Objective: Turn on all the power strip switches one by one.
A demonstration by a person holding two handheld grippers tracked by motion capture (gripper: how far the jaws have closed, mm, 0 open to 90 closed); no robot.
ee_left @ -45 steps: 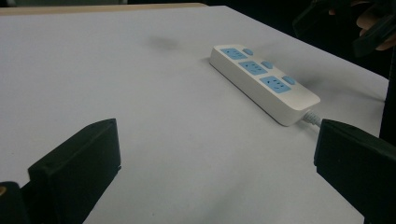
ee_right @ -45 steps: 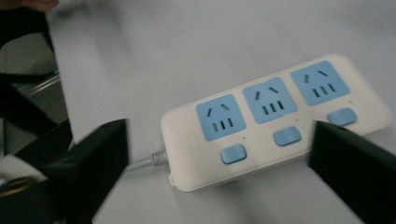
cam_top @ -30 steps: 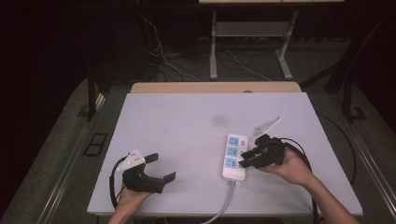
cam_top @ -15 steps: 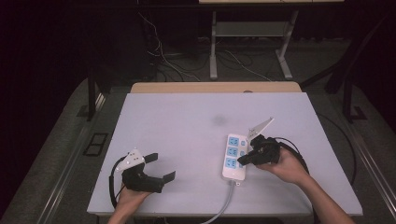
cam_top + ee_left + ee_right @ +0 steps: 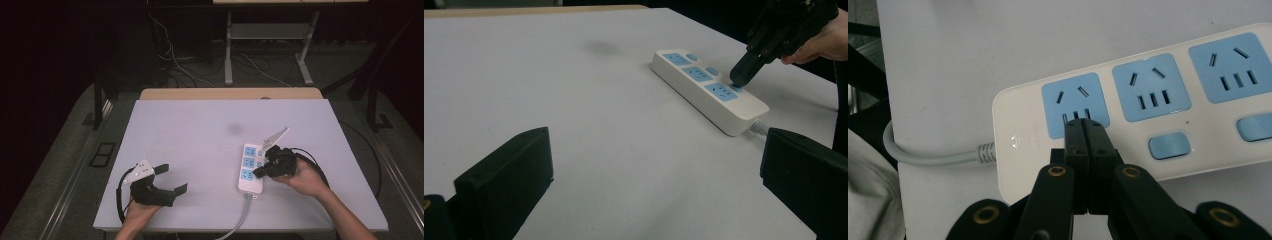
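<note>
We see a white power strip (image 5: 251, 169) lying flat on the pale table (image 5: 200, 130), at about four o'clock from the table's middle, with its long axis running from near edge to far edge. It carries three blue sockets (image 5: 1152, 87) in a row and small blue switch buttons (image 5: 1169, 145) alongside them. Its grey cord (image 5: 240, 220) leaves the near end and runs off the table's near edge at six o'clock.

Our right gripper (image 5: 260, 171) comes at the strip from three o'clock. Its two black jaws have just finished closing and now stand pressed flat together, with nothing between them. In the right gripper view the joined tips (image 5: 1083, 131) sit over the lower edge of the socket nearest the cord (image 5: 1075, 104). In the left gripper view the same tips (image 5: 740, 77) come down on the small blue button beside that socket; whether they press it or merely touch it we cannot tell. The right hand (image 5: 305, 177) wraps the gripper's body, its cable (image 5: 315, 165) looping behind it at three o'clock.

Our left gripper (image 5: 170, 178) sits well apart from the strip, at about eight o'clock from the table's middle, low over the surface. Its jaws stand wide open and hold nothing; in its own view one black jaw rises at each lower corner, with bare table between them. The left hand (image 5: 140, 207) holds it from the near edge.
</note>
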